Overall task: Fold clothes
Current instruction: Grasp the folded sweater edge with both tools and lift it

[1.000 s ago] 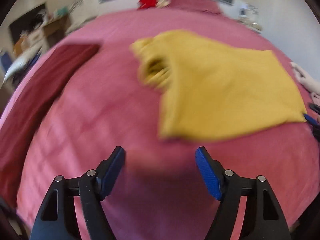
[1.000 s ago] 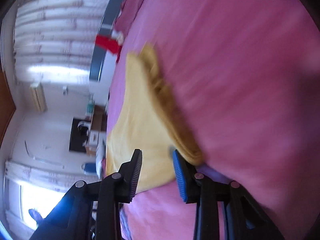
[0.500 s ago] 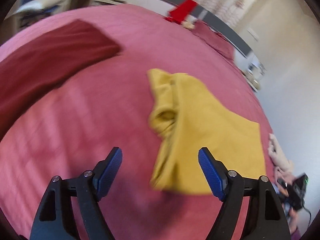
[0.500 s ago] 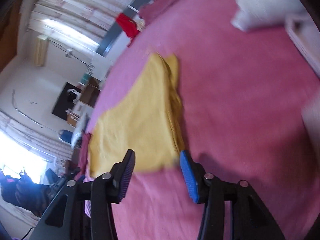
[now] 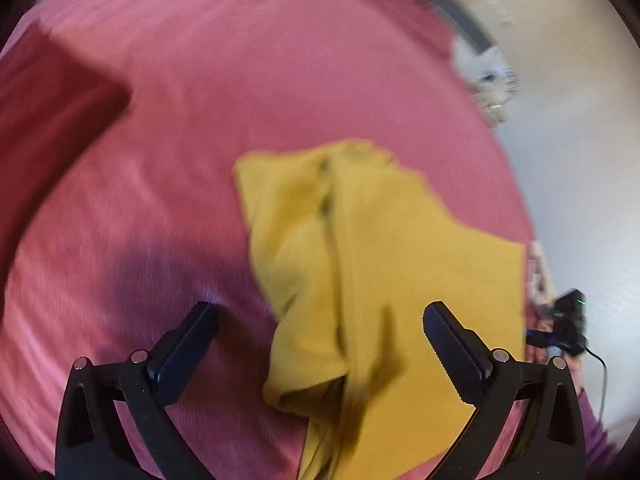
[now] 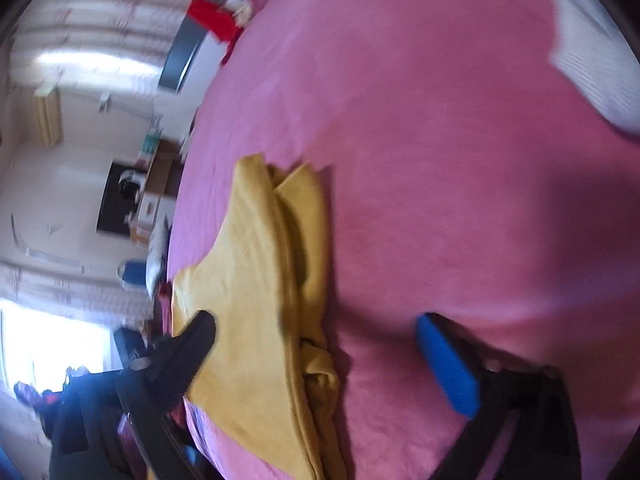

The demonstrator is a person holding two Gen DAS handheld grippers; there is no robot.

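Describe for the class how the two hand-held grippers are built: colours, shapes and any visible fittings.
The left gripper has two black, angular plastic arms with triangular cut-outs and round silver rivets; its pads look dark here, ridged along the inner edge. The right gripper has the same black frame; one finger carries a bright blue rectangular pad, the other looks black. No cable or sleeve shows on either.

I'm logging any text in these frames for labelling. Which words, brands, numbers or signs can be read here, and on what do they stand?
None can be read.
Yellow garment: plain, no print or tag showing.
Pink bedspread: no text.
Red item at the headboard: blurred, no lettering to make out.
Furniture clutter across the room: too small and blurred.
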